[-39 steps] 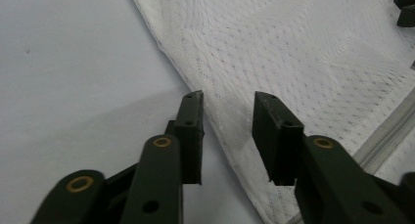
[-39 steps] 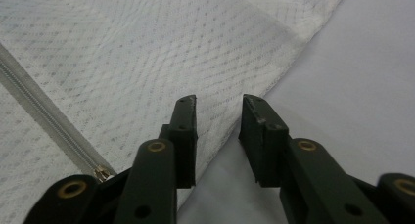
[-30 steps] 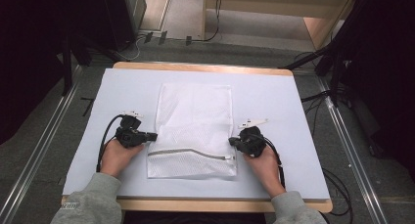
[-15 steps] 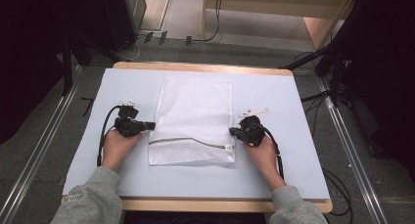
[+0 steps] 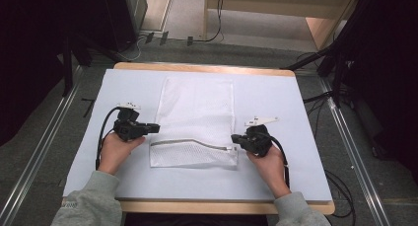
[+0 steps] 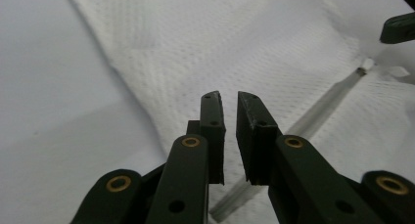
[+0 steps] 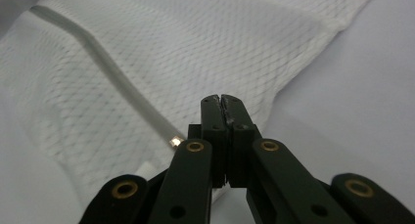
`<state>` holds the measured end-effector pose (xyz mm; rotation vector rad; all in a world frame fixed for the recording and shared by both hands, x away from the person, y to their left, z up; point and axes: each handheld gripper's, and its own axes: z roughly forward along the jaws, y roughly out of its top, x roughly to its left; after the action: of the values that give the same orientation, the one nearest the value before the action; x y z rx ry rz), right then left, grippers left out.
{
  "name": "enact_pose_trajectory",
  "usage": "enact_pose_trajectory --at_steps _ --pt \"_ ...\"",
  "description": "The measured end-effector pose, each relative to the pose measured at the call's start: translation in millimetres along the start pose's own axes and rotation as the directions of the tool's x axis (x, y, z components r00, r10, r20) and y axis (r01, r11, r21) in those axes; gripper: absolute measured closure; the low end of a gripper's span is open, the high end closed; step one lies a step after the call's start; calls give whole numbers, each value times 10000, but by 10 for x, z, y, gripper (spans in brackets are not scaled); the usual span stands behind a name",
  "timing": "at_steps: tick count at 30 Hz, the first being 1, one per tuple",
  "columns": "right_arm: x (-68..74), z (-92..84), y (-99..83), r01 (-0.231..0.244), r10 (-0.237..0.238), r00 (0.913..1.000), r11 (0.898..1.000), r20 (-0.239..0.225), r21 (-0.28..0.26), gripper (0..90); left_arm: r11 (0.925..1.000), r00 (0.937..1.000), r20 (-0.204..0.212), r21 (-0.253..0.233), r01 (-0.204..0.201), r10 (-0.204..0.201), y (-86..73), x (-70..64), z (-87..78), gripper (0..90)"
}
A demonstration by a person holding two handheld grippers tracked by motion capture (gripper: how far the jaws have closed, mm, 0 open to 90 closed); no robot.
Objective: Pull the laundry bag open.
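Note:
A white mesh laundry bag [image 5: 197,112] lies flat on the white table cover, with its grey zipper [image 5: 190,143] running across the near end. My left gripper [image 5: 157,128] sits at the bag's left edge. Its jaws have just been opening and stand a narrow gap apart [image 6: 230,99] with nothing between them, above the mesh [image 6: 274,53]. My right gripper [image 5: 234,139] is at the bag's right edge by the zipper's end. Its jaws are shut [image 7: 221,99] just over the mesh [image 7: 195,48], and I see no fabric pinched in them. The right gripper's jaw tip [image 6: 399,28] also shows far off in the left gripper view.
The white cover [image 5: 296,112] spreads over a wooden table whose edge [image 5: 222,206] runs along the near side. Metal floor rails [image 5: 44,152] flank both sides. Black cables [image 5: 345,181] trail on the floor at the right, and dark equipment stands beyond the far corners.
The bag and both hands shifted away from the person during the first half second. Since then the bag has lain still, and the hands have barely moved.

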<state>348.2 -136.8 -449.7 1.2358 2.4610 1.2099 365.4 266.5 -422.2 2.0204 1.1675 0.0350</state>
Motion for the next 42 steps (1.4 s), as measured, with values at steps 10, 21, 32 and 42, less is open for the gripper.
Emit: enact_pose_trajectory --at_steps 10,21,32,42 --pt "268 31 -139 455 -441 9978 9985 -490 294 900 9968 9935 848 166 -778 761 61 -406 187 865" --pt "358 81 -252 306 -268 9973 9981 -686 543 900 9867 9800 1479 730 -1454 1335 126 -671 527 858" --pt "461 84 -400 677 -623 9956 9946 -696 781 900 9706 9673 2021 1529 -1860 1535 -3 -805 837 856" --pt "386 -48 -340 447 -433 9982 9985 -423 324 900 9693 9703 1940 1696 -1781 1443 -145 -758 805 836"
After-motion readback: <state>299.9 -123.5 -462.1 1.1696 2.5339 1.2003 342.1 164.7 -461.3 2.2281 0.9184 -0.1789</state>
